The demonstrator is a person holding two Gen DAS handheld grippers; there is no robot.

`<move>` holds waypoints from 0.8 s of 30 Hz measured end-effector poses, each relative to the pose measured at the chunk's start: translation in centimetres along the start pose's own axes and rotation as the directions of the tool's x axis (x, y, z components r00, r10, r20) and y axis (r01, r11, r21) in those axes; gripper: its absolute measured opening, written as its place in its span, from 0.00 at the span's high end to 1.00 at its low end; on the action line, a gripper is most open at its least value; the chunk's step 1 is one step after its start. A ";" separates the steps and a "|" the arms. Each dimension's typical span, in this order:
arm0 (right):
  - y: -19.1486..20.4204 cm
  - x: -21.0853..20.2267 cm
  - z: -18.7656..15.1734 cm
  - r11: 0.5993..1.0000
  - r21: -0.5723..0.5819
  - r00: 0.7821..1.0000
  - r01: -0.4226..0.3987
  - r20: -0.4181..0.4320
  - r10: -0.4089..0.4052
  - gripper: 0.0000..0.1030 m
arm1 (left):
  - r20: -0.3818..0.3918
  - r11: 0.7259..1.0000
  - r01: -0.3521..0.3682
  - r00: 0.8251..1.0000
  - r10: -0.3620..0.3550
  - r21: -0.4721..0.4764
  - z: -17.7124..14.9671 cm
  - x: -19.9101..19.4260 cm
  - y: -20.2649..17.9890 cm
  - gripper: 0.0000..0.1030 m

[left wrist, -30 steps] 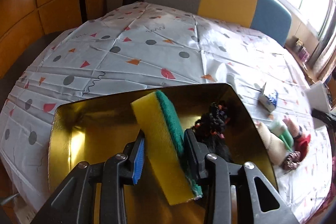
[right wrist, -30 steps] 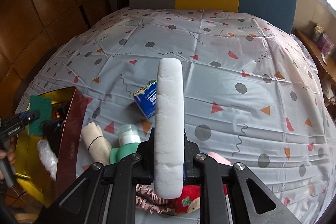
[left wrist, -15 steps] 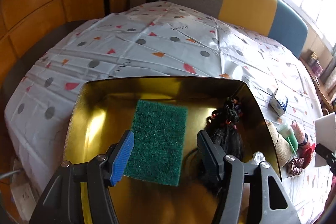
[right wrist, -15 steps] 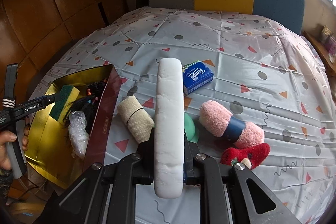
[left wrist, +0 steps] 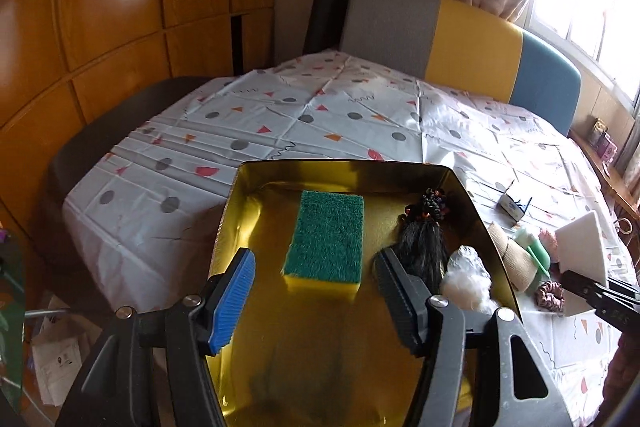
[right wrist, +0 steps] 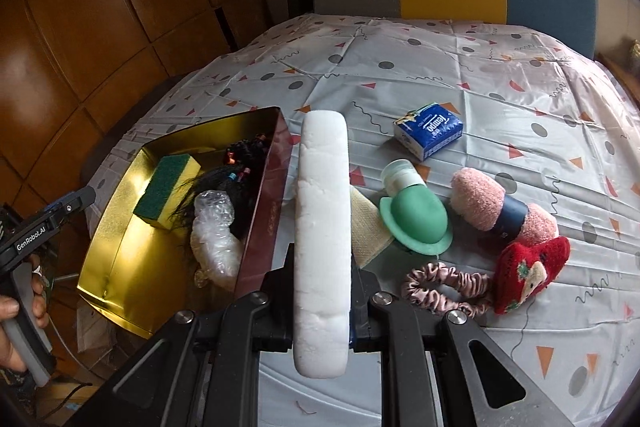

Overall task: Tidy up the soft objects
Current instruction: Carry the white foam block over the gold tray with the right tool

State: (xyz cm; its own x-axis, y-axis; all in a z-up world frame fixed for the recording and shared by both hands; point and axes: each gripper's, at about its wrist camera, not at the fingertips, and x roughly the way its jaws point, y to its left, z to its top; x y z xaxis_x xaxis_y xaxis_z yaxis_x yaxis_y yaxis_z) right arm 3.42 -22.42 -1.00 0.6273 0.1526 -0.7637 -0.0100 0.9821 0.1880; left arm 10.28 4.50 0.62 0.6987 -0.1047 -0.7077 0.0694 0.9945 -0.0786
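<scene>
The left gripper [left wrist: 316, 301] hangs above the gold tray [left wrist: 468, 195], jaws spread and empty; the green-and-yellow sponge [left wrist: 326, 241] lies flat in the tray, left of what looks like a black hairpiece [left wrist: 420, 247]. The right gripper [right wrist: 322, 301] has its jaws pinching a white foam slab [right wrist: 322, 227] above the desk [right wrist: 440, 67], just right of the tray.

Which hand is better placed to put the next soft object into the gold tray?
Right. Its tool already grips the white foam block beside the gold tray; the left tool is open and empty.
</scene>
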 end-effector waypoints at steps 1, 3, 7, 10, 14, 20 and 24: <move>0.4 0.0 -0.1 1.000 -0.002 1.000 -0.009 0.001 0.009 0.83 | 0.005 1.000 -0.004 1.000 0.004 0.001 -0.3 -0.6 0.1 0.38; 1.0 0.0 -0.3 1.000 -0.002 1.000 -0.026 0.003 0.026 0.83 | 0.012 1.000 -0.008 1.000 0.008 0.003 -0.6 -1.2 0.2 0.38; 2.5 0.1 -0.7 0.998 -0.011 0.998 -0.061 0.001 0.061 0.83 | 0.027 0.999 -0.031 0.999 0.031 0.009 -1.4 -2.5 0.3 0.38; 3.4 0.3 -1.0 0.996 -0.015 0.996 -0.090 -0.003 0.090 0.83 | 0.028 0.999 -0.036 0.999 0.036 0.000 -1.9 -3.0 0.6 0.38; 5.0 0.7 -1.3 0.992 -0.029 0.993 -0.121 -0.014 0.121 0.83 | 0.039 0.999 -0.052 0.998 0.052 0.000 -2.5 -3.6 0.9 0.38; 7.4 1.6 -1.3 0.986 -0.060 0.988 -0.154 -0.034 0.152 0.83 | 0.058 0.997 -0.078 0.995 0.078 -0.004 -3.0 -4.4 1.5 0.38; 8.8 2.4 -1.1 0.982 -0.077 0.984 -0.172 -0.050 0.168 0.83 | 0.087 0.994 -0.105 0.991 0.105 -0.004 -3.0 -5.1 1.9 0.38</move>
State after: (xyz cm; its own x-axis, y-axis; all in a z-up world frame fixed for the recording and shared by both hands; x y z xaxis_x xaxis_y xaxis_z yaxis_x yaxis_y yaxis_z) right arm 3.98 -13.25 -1.87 0.5768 0.3210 -0.7512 -0.1776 0.9468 0.2682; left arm 4.70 6.88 2.00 0.7616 0.0012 -0.6480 -0.0074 0.9999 -0.0068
